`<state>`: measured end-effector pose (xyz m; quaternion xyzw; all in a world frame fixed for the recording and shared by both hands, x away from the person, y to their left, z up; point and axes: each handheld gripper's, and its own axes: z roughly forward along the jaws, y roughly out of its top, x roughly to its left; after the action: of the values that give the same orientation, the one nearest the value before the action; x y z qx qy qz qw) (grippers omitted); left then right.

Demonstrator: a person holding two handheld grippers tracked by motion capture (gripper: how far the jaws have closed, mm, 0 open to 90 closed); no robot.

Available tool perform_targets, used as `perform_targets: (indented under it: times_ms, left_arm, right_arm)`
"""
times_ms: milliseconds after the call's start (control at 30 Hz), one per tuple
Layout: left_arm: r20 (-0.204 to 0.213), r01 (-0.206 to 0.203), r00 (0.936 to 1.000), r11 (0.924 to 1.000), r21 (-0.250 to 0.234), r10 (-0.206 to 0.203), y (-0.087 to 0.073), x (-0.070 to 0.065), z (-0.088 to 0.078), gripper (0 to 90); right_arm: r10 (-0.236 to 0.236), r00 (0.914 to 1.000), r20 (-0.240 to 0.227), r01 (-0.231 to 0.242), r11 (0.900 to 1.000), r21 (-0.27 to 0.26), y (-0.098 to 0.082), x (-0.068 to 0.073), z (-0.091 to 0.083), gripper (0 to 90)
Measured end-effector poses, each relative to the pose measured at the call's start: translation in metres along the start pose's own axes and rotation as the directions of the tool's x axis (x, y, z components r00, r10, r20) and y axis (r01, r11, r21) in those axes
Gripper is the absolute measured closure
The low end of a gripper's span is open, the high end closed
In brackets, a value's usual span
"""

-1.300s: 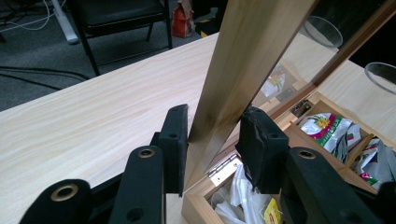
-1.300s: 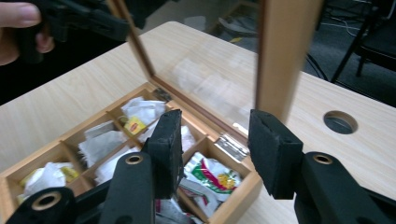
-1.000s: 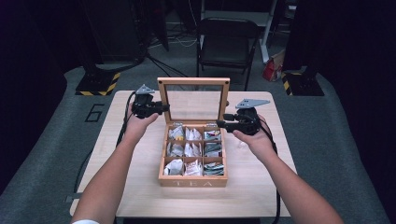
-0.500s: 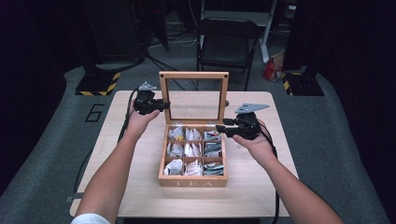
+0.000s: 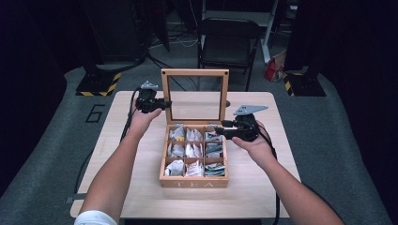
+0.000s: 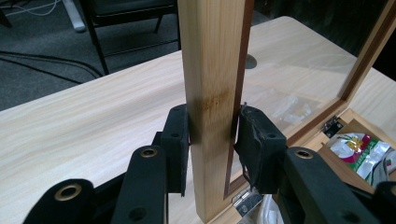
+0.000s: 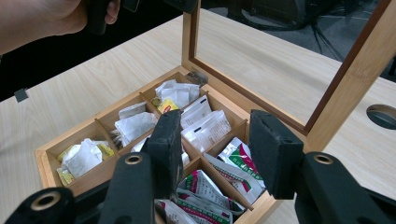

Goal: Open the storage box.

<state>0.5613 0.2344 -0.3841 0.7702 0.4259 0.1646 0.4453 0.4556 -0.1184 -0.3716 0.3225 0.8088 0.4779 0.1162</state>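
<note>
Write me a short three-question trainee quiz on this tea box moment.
1. True or false: the left gripper is clamped on the side frame of the upright glass lid.
2. How many compartments does the wooden tea box have? A) four B) six C) nine
3. What stands between the pads of the right gripper, which hovers over the tea bags?

Key:
1. True.
2. C, three rows of three.
3. Nothing; its jaws are open with a clear gap.
</note>
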Motion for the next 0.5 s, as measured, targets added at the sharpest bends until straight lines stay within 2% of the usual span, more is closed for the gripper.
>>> perform_targets:
  times_ms: [200, 500]
  left_arm:
    - [0.006, 0.025, 0.9997, 0.9997, -0.006, -0.025, -0.0003, 0.001, 0.0023, 64.4]
    - [-0.006, 0.028, 0.9996, 0.9995, 0.012, -0.028, -0.003, 0.0017, 0.0005, 59.8]
  right_arm:
    - [-0.001, 1.0, -0.003, 0.001, 1.0, 0.006, -0.0003, 0.0007, 0.0016, 54.2]
    - [-0.003, 0.9999, -0.01, 0.004, 1.0, 0.005, -0.0003, 0.003, 0.0033, 54.2]
